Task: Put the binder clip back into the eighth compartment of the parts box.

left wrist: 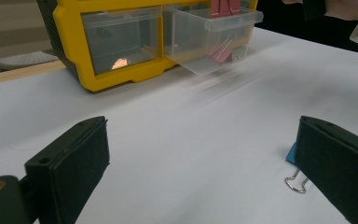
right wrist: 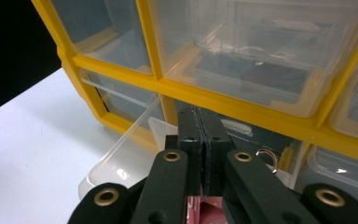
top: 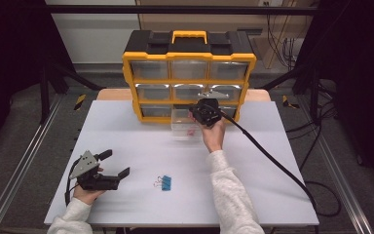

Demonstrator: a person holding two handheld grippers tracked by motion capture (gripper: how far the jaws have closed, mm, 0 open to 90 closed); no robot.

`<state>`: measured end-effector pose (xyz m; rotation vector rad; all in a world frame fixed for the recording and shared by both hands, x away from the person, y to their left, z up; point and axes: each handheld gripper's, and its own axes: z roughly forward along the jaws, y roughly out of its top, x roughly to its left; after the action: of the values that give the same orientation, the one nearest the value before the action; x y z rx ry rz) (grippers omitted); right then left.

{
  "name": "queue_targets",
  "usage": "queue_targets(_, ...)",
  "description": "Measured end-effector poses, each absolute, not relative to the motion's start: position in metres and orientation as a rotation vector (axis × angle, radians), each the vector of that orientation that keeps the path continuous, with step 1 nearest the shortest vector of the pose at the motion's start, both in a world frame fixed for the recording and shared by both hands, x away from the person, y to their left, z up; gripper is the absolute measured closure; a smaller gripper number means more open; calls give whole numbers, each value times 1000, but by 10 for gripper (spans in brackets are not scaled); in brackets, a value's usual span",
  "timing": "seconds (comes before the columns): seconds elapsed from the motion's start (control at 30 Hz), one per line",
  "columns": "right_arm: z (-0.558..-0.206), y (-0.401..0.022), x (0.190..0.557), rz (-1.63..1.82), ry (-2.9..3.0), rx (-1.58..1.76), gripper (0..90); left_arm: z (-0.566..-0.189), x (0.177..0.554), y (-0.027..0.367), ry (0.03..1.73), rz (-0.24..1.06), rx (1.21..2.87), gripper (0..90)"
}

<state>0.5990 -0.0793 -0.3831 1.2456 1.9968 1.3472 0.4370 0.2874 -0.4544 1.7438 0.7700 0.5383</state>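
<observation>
Right claw (top: 205, 113) is clamped shut on a pink clip (left wrist: 222, 6), hanging right over the open drawer (top: 185, 127) pulled out of the bottom row of the organizer (top: 189, 73). One pink clip (left wrist: 221, 52) already sits inside. I'd get the clip lower, past the rim, then let go so it doesn't bounce out. Left claw (top: 111, 165) rests wide open on the counter (top: 141, 156), blue clip (top: 165, 183) just beside it.
</observation>
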Motion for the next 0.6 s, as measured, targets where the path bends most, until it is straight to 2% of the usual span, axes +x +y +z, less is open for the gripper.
queue_targets(0.6,-401,-72,603,1292,2029,1271,890,-454,437,288,768,538,1742,28)
